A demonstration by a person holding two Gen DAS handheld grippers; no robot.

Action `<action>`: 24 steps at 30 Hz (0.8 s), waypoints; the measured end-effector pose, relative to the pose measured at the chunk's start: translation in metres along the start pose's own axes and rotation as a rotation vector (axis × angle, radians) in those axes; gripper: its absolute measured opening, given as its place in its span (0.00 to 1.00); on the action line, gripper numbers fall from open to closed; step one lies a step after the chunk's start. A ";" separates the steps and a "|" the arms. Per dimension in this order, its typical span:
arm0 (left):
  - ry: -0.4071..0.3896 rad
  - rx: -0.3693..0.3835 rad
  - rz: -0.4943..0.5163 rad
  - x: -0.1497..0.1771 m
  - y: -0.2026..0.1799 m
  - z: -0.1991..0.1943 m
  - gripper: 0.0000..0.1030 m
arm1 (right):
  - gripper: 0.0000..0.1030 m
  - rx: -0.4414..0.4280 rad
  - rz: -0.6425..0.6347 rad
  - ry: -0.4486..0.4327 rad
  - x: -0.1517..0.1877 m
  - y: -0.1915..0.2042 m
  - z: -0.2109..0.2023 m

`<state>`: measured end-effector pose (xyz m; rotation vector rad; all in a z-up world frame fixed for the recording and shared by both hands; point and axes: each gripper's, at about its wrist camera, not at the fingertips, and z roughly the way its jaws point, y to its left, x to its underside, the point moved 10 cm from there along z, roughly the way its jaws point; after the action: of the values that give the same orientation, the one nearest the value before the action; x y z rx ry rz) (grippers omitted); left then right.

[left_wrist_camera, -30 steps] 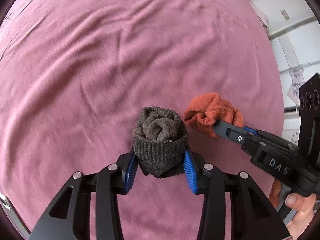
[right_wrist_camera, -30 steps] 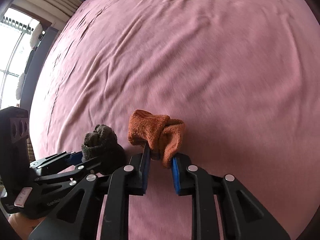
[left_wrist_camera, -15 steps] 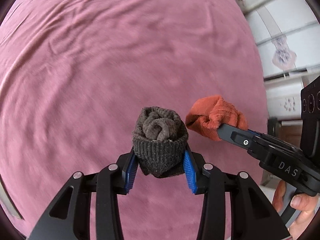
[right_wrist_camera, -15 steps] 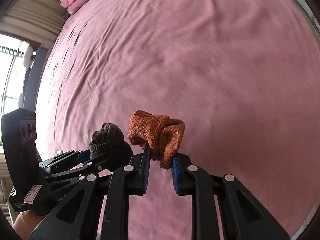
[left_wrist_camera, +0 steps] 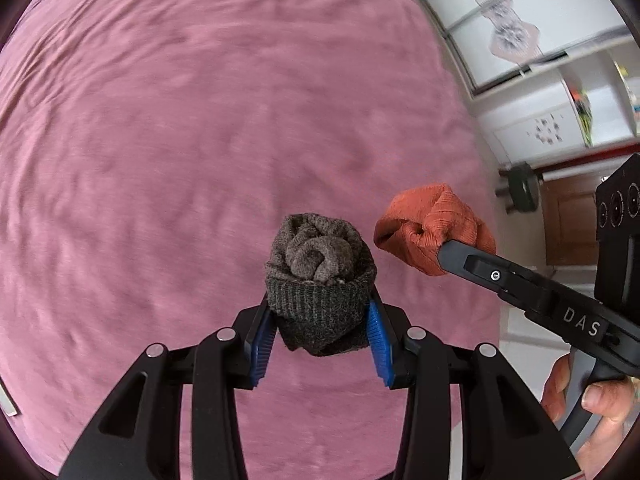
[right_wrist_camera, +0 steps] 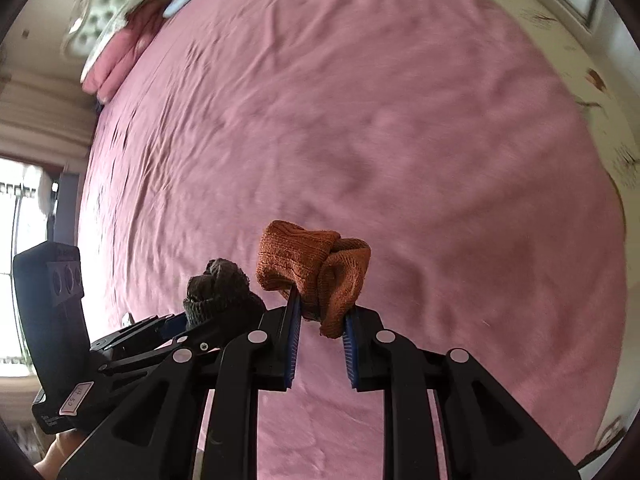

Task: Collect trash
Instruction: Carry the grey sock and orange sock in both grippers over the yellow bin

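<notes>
Jaws of the left gripper (left_wrist_camera: 320, 344) pinch a rolled grey sock (left_wrist_camera: 320, 280) at its cuff while the right gripper (right_wrist_camera: 320, 336) clamps an orange sock (right_wrist_camera: 316, 272), both soft, light bundles held above the pink bed (left_wrist_camera: 180, 140)

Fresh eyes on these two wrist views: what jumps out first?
Two rolled sock bundles held side by side above a pink bedsheet: a dark grey sock roll clamped in the left gripper and an orange sock roll pinched in the right gripper. Pink pillows lie at the bed's far end.
</notes>
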<state>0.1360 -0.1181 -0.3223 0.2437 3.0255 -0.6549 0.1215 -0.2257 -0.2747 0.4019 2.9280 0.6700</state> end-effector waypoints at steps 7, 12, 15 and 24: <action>0.049 0.027 0.119 0.013 -0.083 0.027 0.40 | 0.18 -0.001 0.148 -0.081 0.015 -0.065 -0.043; 0.076 0.045 0.186 0.018 -0.143 0.046 0.40 | 0.18 -0.004 0.224 -0.135 0.019 -0.120 -0.079; 0.090 0.057 0.225 0.017 -0.182 0.057 0.40 | 0.18 0.002 0.255 -0.161 0.020 -0.153 -0.096; 0.142 0.085 0.351 0.009 -0.287 0.104 0.40 | 0.18 0.035 0.374 -0.233 0.018 -0.260 -0.142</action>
<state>0.0816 -0.4180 -0.3000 0.8340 2.9689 -0.7603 0.0203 -0.5046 -0.2631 0.9767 2.6670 0.5652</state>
